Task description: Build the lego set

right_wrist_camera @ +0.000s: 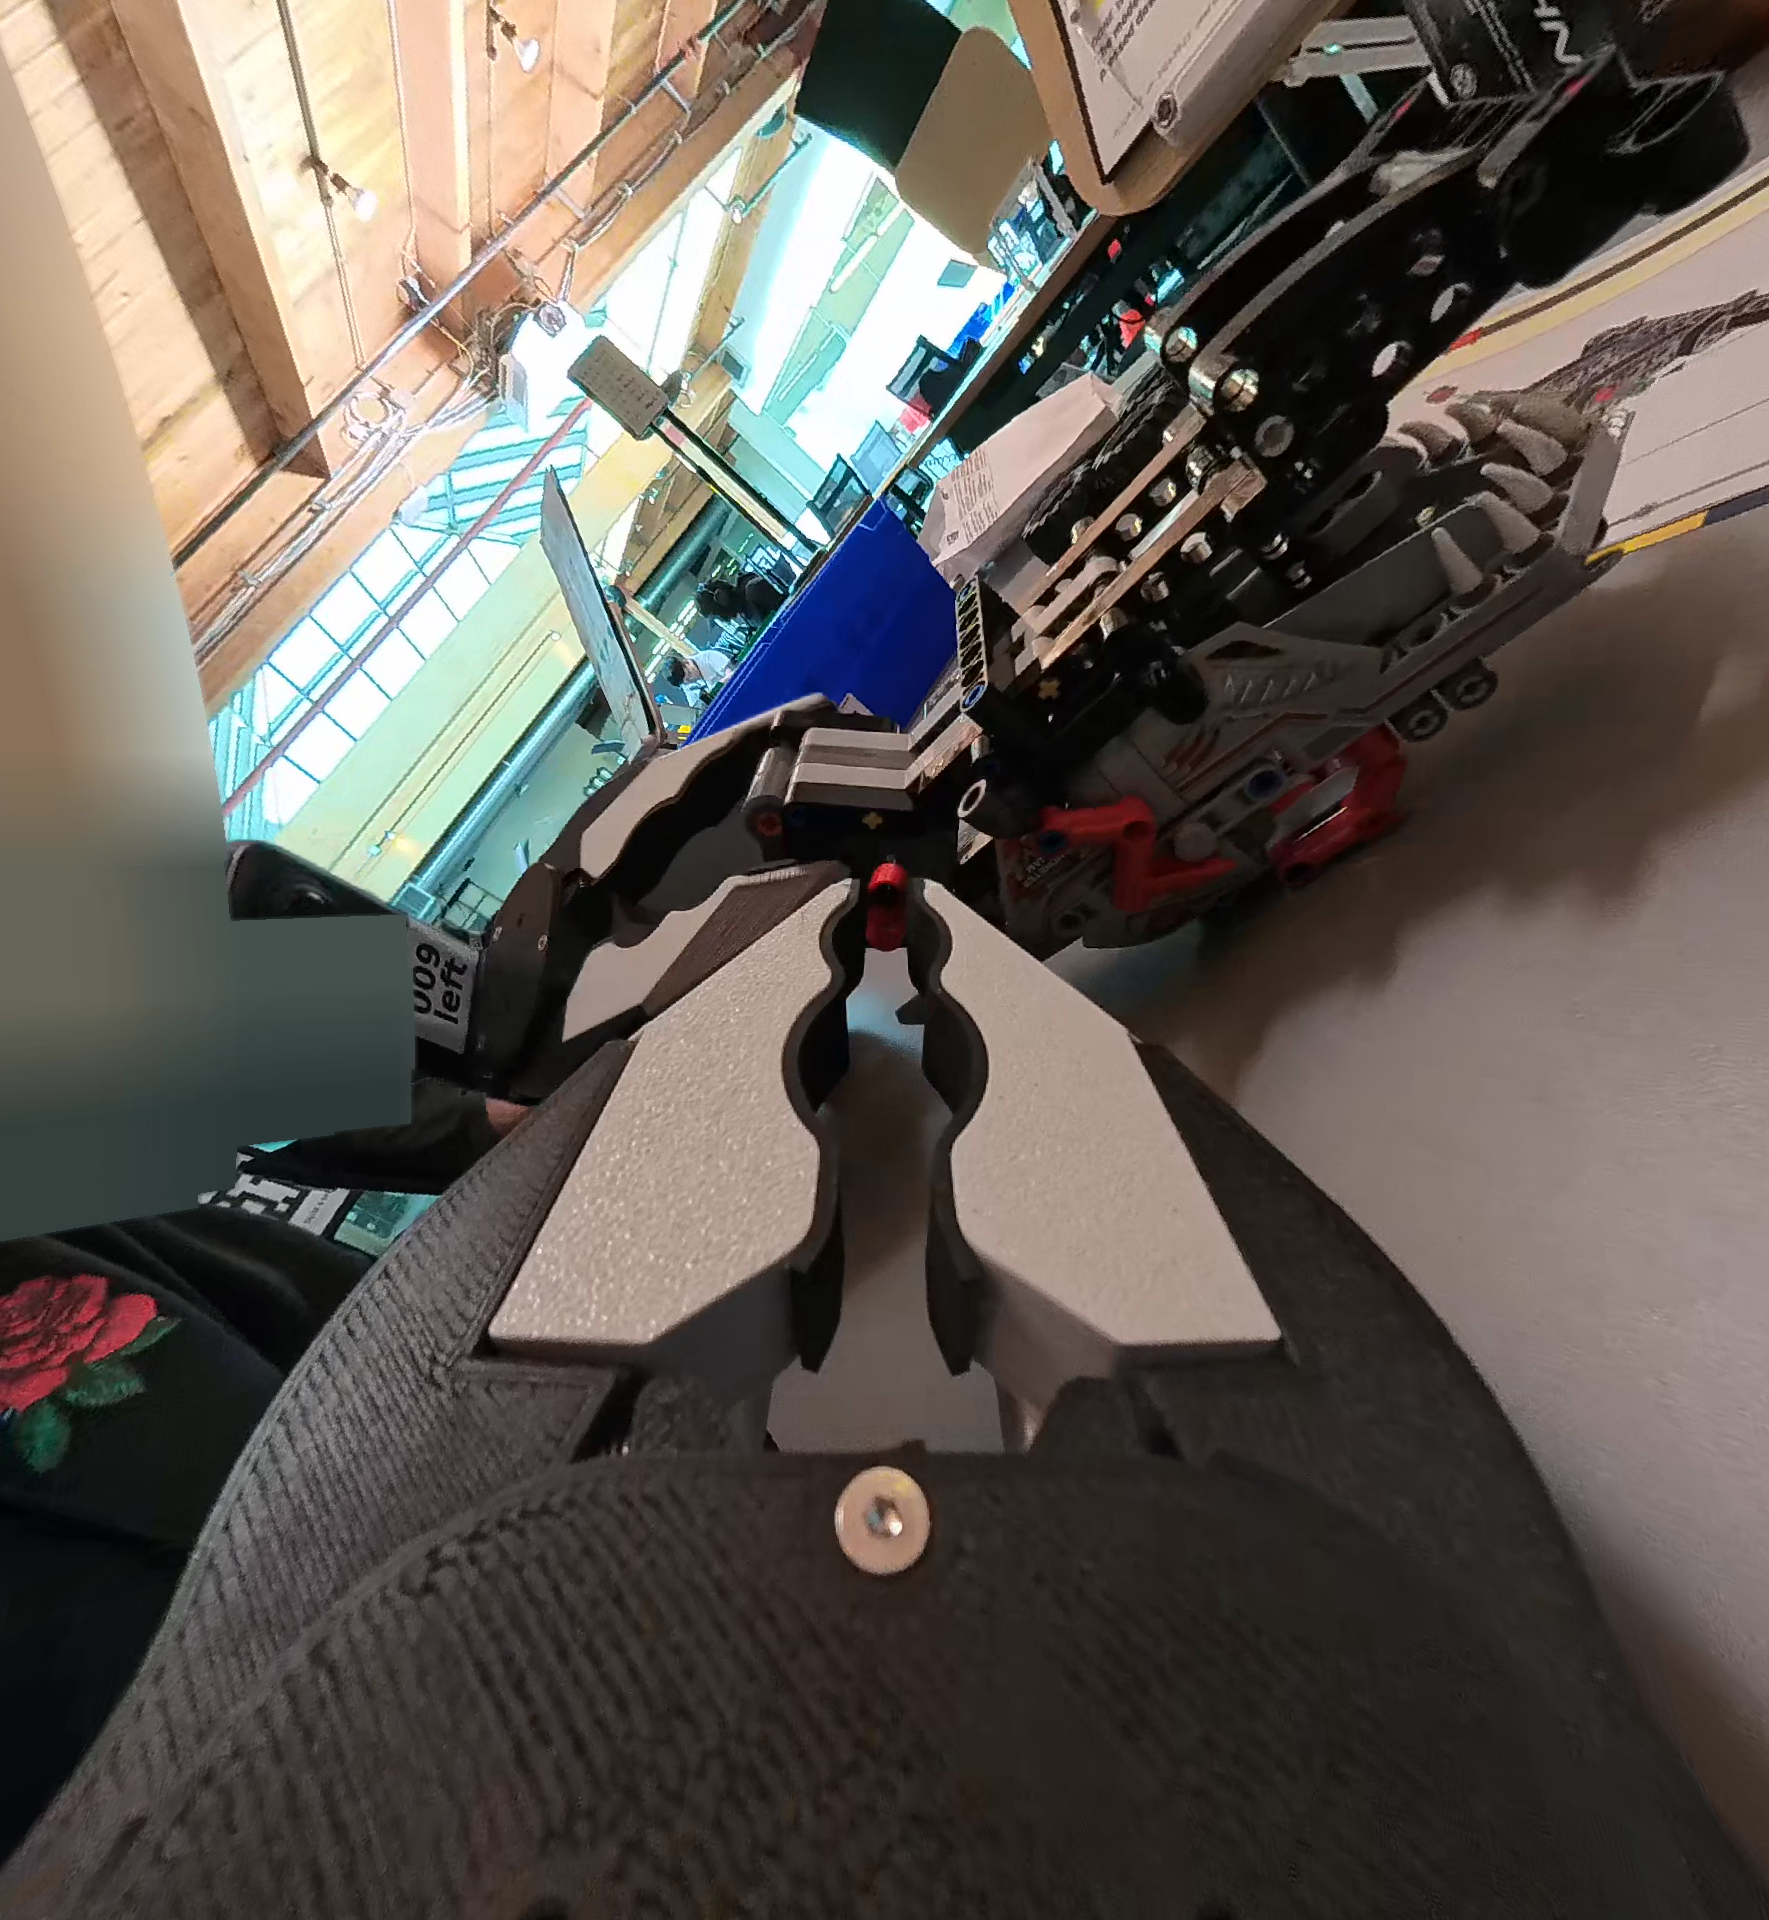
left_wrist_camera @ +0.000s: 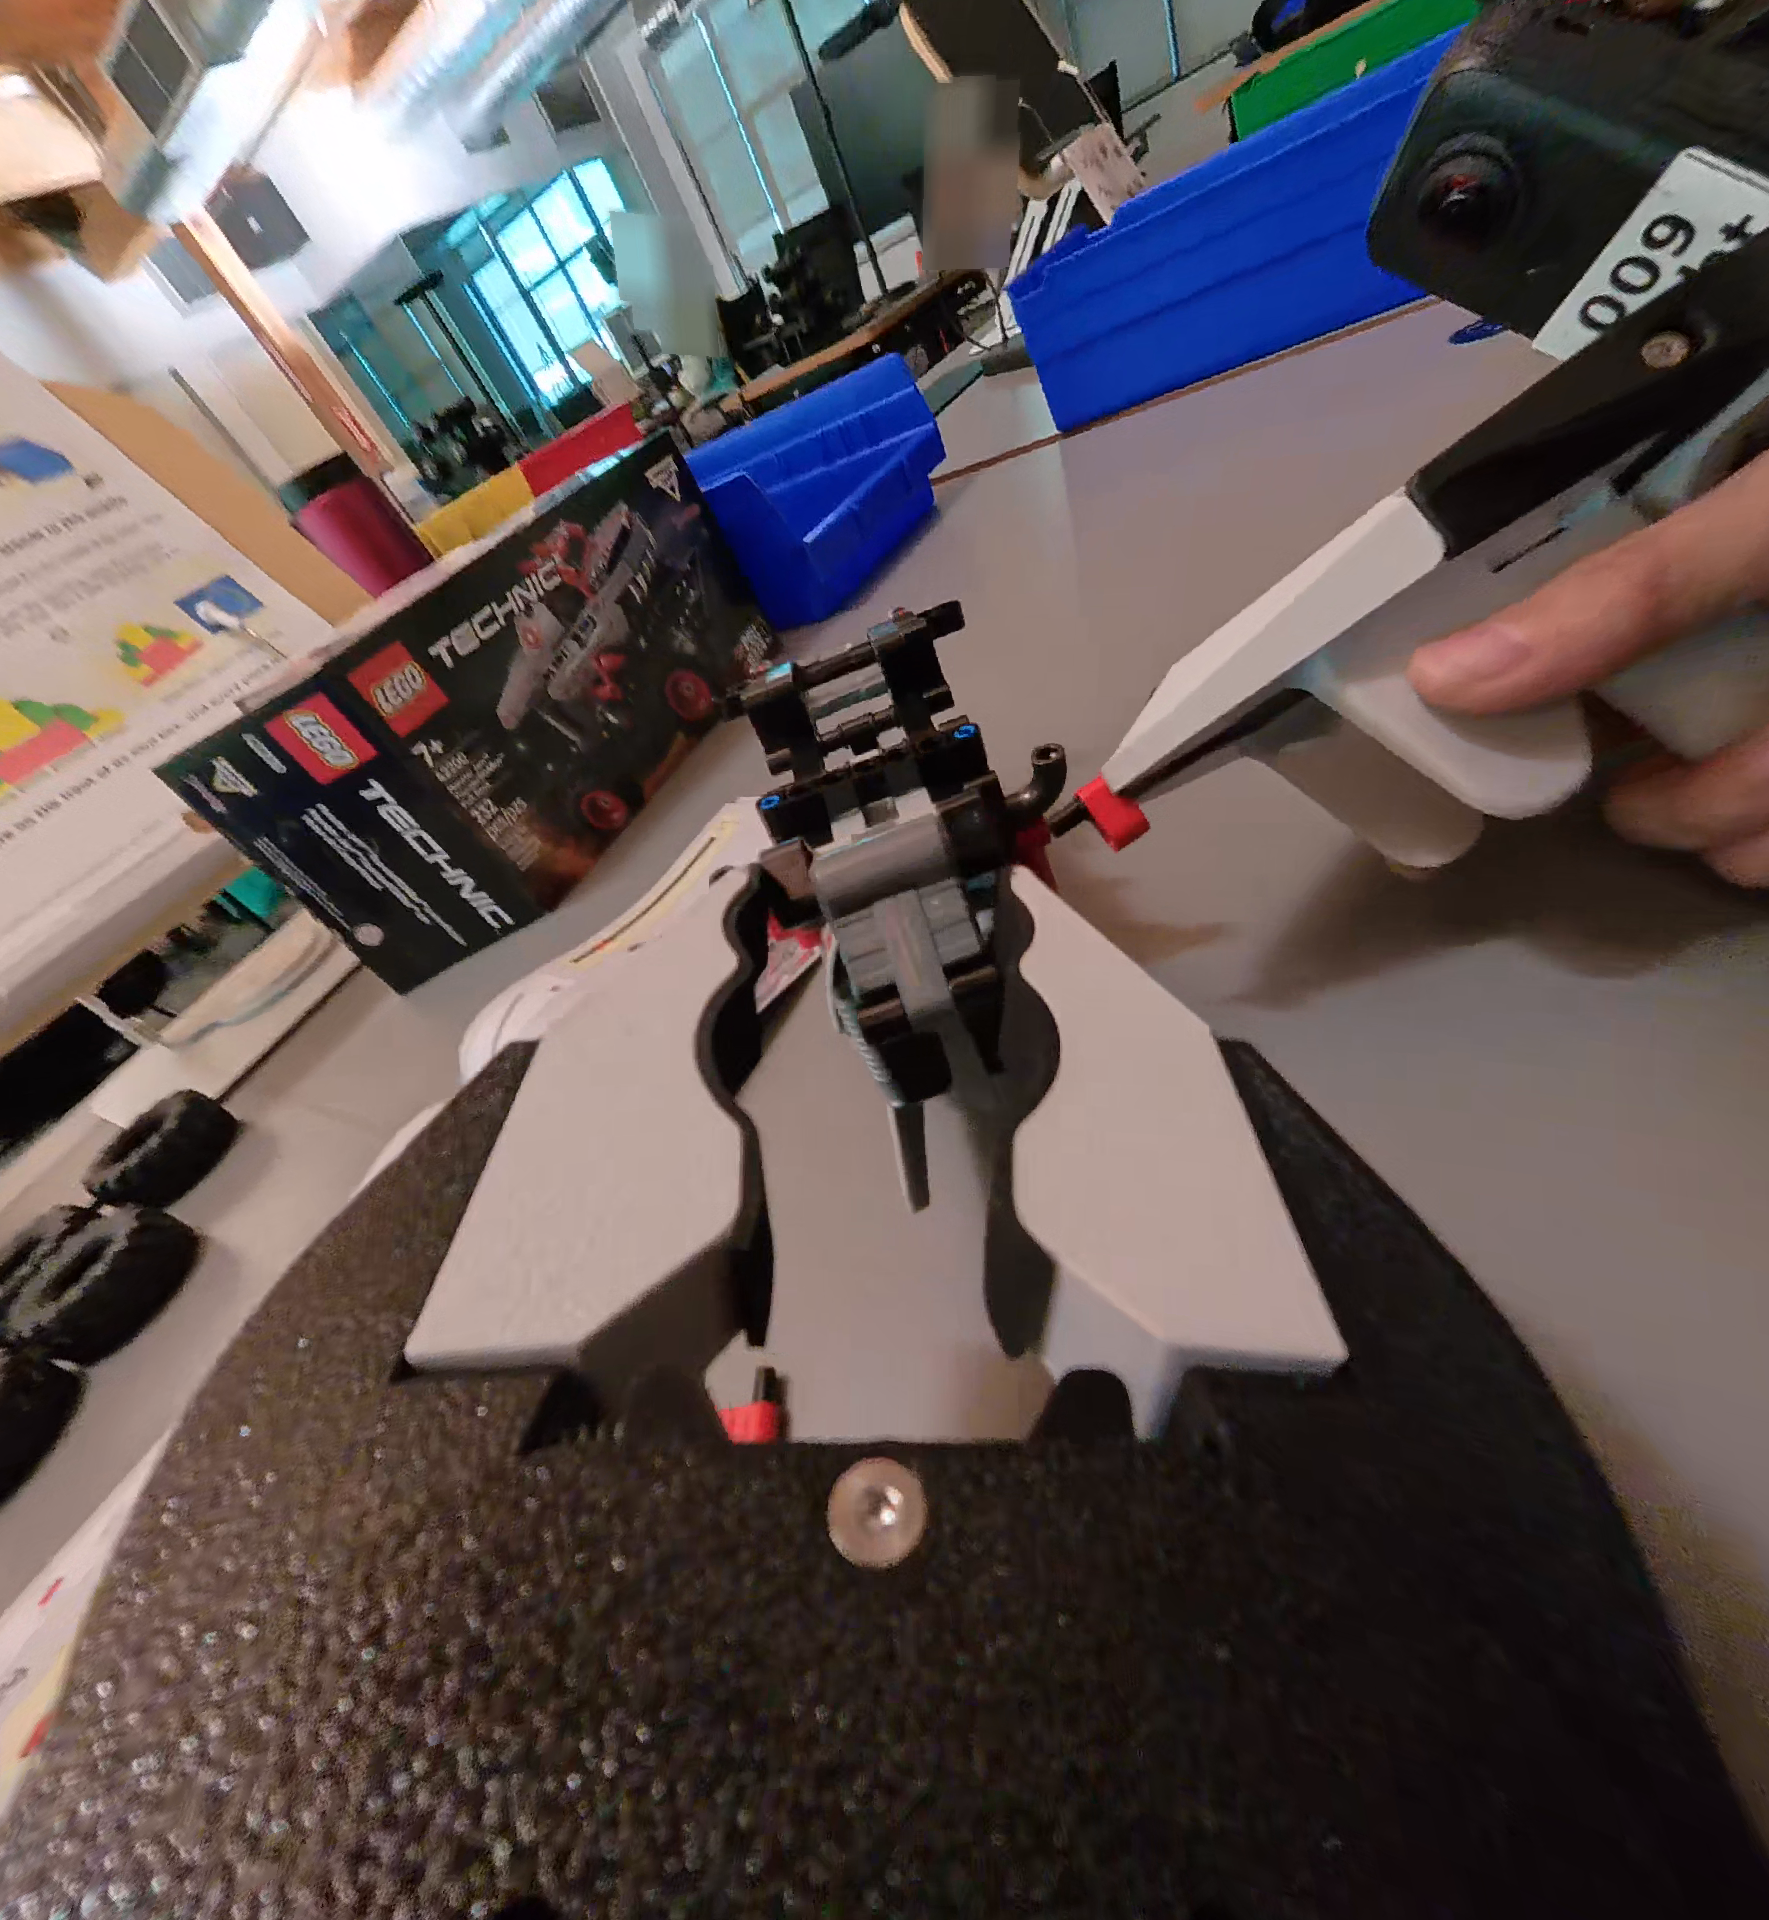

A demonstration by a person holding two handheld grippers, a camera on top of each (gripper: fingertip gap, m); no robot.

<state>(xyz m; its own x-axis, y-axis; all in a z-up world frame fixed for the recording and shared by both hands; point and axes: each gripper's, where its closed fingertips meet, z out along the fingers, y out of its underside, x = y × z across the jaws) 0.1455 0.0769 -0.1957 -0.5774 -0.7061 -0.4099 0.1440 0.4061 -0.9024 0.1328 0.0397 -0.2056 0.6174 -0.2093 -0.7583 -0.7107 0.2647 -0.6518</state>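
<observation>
My left gripper (left_wrist_camera: 890, 894) is shut on the near end of a black and grey lego model (left_wrist_camera: 880, 748) with red parts, which points away from me just above the grey table (left_wrist_camera: 1379, 1039). My right gripper (left_wrist_camera: 1108, 795) comes in from the right, held by a hand (left_wrist_camera: 1638, 665). It is shut on a small red piece (left_wrist_camera: 1117, 812) right at the model's right side. In the right wrist view, my right gripper (right_wrist_camera: 885, 896) pinches the red piece (right_wrist_camera: 885, 902) at its tips, touching the model (right_wrist_camera: 1223, 675). The left gripper (right_wrist_camera: 651, 831) clamps the model's grey end from the left.
A lego box (left_wrist_camera: 464, 769) stands at the back left, with blue bins (left_wrist_camera: 818, 488) behind it. Black tyres (left_wrist_camera: 80, 1278) lie at the left edge. An instruction booklet (right_wrist_camera: 1690, 395) lies under and beyond the model. A poster board (left_wrist_camera: 49, 623) leans at far left. About 5 cm separates my left fingertips from my right.
</observation>
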